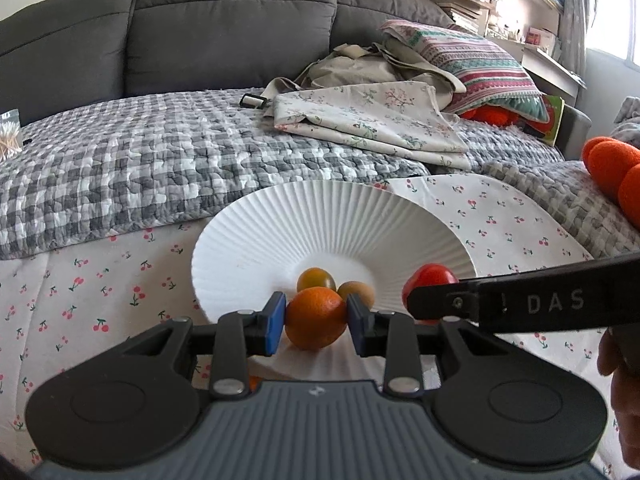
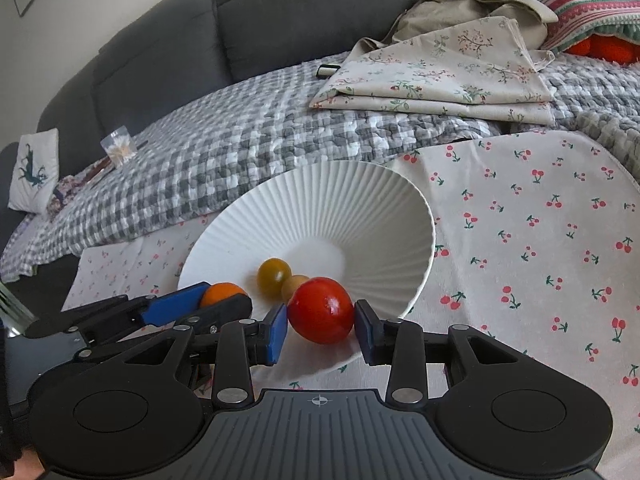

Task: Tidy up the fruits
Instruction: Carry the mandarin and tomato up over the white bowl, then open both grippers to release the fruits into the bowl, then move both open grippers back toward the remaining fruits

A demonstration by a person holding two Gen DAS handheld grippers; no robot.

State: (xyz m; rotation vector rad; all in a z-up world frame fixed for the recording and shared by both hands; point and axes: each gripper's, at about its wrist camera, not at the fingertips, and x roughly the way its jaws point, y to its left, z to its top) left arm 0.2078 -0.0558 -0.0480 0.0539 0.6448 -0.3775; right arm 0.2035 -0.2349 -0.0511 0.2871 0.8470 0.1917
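Note:
A white ribbed bowl [image 1: 332, 220] sits on a cherry-print cloth; it also shows in the right wrist view [image 2: 340, 208]. My left gripper [image 1: 316, 318] is shut on an orange [image 1: 315, 322] over the bowl's near rim. My right gripper [image 2: 321, 326] is shut on a red tomato [image 2: 321, 310], also over the near rim; the tomato shows in the left wrist view [image 1: 430, 276]. In the bowl lie a yellow-green tomato [image 1: 316, 279] and a small brown fruit [image 1: 357, 291]; the right wrist view shows both, the tomato [image 2: 274, 273] and the brown fruit [image 2: 294, 285].
The cherry-print cloth [image 2: 540, 240] covers the near surface. Behind it are a grey checked quilt [image 1: 140, 168], folded floral fabric [image 1: 372, 116], a striped pillow [image 1: 472, 64] and a grey sofa back [image 1: 200, 28]. Orange plush pieces [image 1: 616, 168] lie at the right. A clear container [image 2: 118, 146] stands at the left.

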